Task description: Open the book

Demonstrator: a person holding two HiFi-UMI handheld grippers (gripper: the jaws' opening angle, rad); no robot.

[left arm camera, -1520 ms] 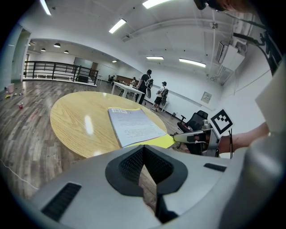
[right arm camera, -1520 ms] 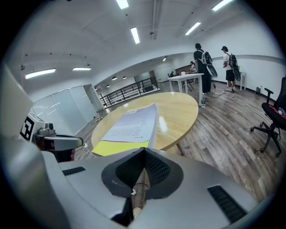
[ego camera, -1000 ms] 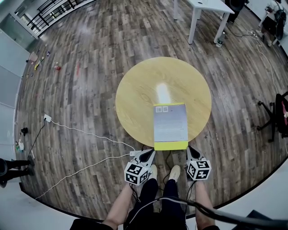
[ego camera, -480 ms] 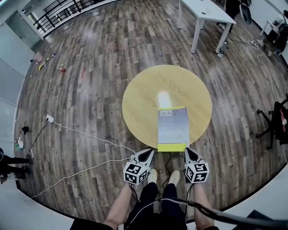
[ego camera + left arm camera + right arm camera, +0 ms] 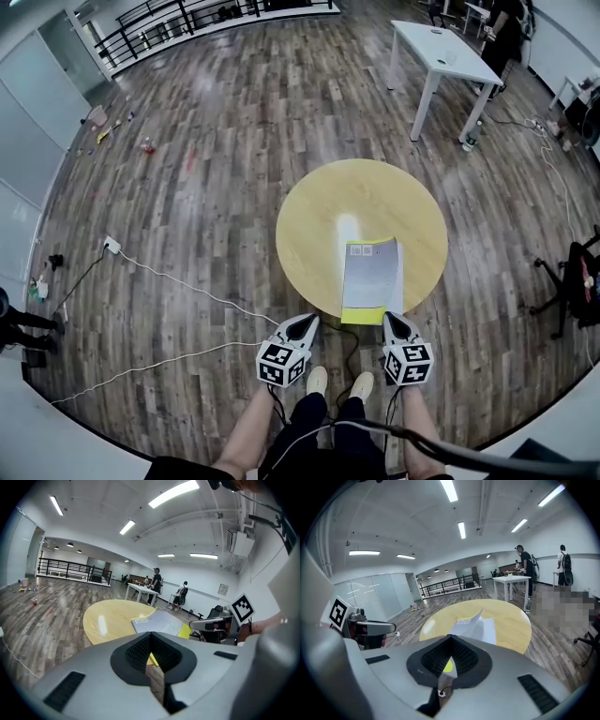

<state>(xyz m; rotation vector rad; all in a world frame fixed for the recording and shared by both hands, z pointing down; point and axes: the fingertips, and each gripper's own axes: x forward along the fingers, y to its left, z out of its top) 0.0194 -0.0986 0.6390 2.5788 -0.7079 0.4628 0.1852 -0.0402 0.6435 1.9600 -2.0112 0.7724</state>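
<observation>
the book lies shut on the round yellow desk, on the side nearest the person. its grey-white cover faces up, with 2 small square marks at the far end and a yellow strip along the near end, which sits right at the desk's rim. in the right gripper view the cover seems to bow up a little along 1 side. the left claw is held just off the desk's near rim, to the left of the book's near end and apart from it. its jaws are pressed together at the tips with nothing between them. the right claw is held just to the right of the book's near end, also clear of it. its jaws are likewise closed and empty. each claw carries a cube with square markers, and both point toward the desk. the person's 2 pale shoes stand on the wooden floor between the claws. white cables trail across the floor at the left. a white table stands well beyond the desk, a dark office chair is at the right edge, and a black railing runs along the far side of the room.
</observation>
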